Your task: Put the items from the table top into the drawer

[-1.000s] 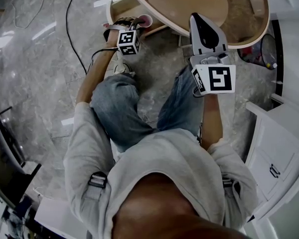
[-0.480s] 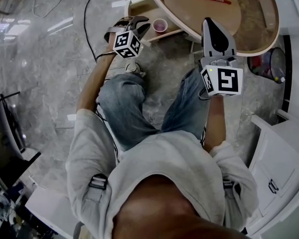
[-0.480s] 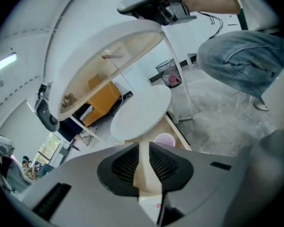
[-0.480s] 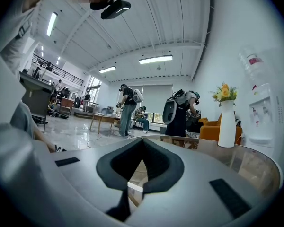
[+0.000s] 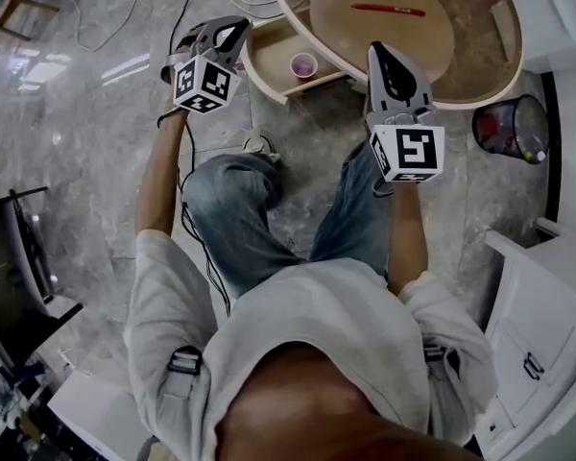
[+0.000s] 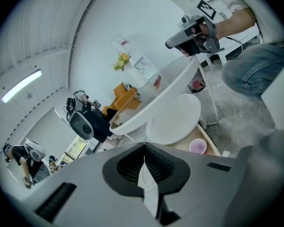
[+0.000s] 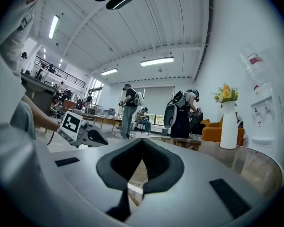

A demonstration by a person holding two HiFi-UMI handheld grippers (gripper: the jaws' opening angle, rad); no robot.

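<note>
Lifted my left tongs (image 5: 232, 33) off the drawer (image 5: 267, 63) and just closed them empty, cup (image 5: 303, 65) is in, right tongs (image 5: 382, 54) closed too, pen (image 5: 388, 10) next.

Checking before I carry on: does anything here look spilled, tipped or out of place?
Nothing stands out. The pink cup stands upright in the open drawer, the red pen lies flat on the table, and no spill shows.

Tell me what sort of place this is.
Probably a large open-plan office or lab hall: long ceiling strip lights under a high roof, people wearing backpack rigs, an orange sofa and a white water dispenser.
</note>
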